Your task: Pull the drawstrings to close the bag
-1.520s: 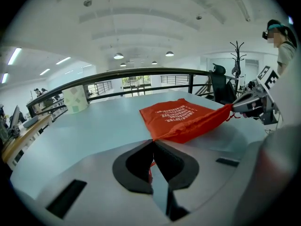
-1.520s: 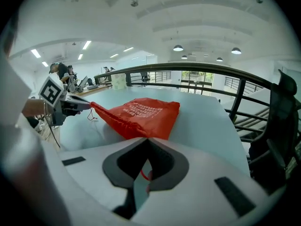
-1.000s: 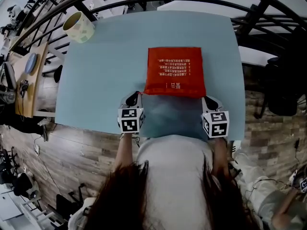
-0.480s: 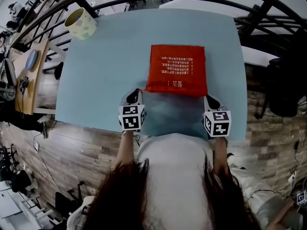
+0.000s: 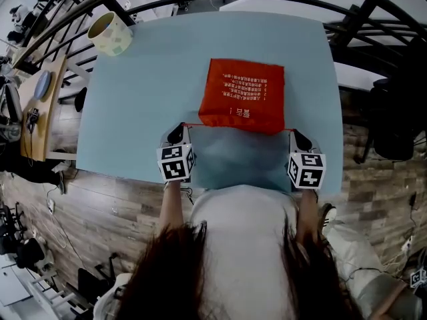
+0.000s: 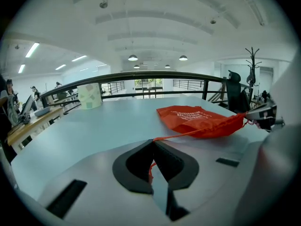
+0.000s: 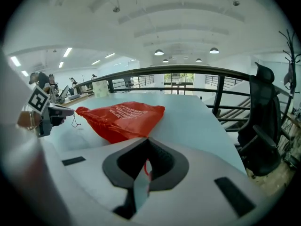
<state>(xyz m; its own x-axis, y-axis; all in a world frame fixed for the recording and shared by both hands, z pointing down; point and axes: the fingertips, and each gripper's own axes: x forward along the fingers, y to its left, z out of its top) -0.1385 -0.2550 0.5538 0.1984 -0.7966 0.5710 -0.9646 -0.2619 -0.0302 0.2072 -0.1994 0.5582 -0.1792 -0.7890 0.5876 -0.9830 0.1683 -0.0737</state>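
A red drawstring bag with white print lies flat on the pale blue table. Its near, gathered mouth faces me. My left gripper sits by the bag's near left corner, shut on the left red drawstring, which runs taut to the bag. My right gripper sits off the near right corner, shut on the right drawstring, close to the bag. In both gripper views the jaws meet with the thin red cord pinched between them.
A pale patterned cup-like roll stands at the table's far left corner. The near table edge runs just under both grippers. A black railing curves behind the table, and a black office chair stands off the right side.
Both grippers have moved apart, left one leftward and right one rightward, each still holding its cord. The strings now show taut and the bag's near edge has drawn in.
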